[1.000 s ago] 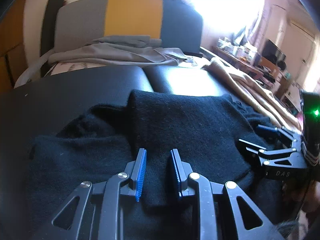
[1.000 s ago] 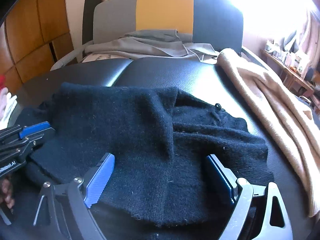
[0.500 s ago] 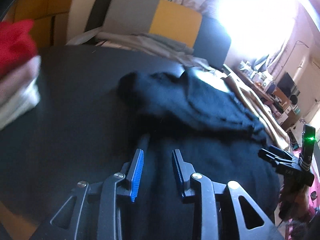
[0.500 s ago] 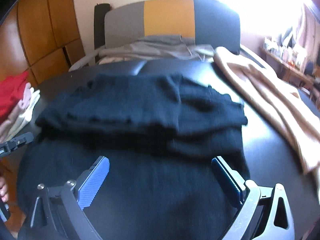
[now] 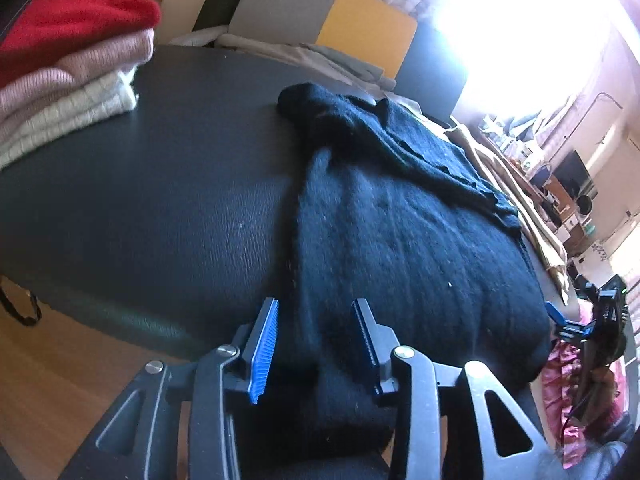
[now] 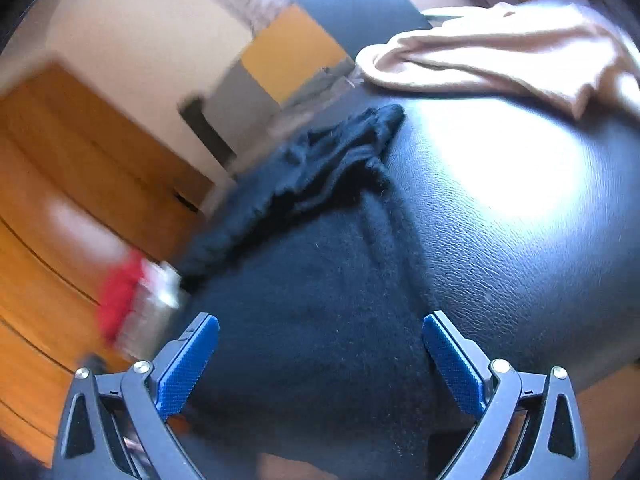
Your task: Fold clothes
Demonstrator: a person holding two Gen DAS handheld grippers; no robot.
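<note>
While both tongs (image 5: 316, 344) (image 6: 320, 360) gape over the black sweater (image 5: 400, 248), neither clamps it.

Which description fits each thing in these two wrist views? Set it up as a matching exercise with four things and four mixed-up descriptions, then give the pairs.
Things:
1. black sweater
2. red sweater
3. beige garment
4. right claw

Descriptions:
A. on top of the folded stack at the table's left edge
B. wide open, a finger on either side of black knit
C. lies loose at the table's far right side
D. spread over the table's near edge, sleeves folded across its far part

Pairs: 1-D, 2-A, 3-C, 4-B
</note>
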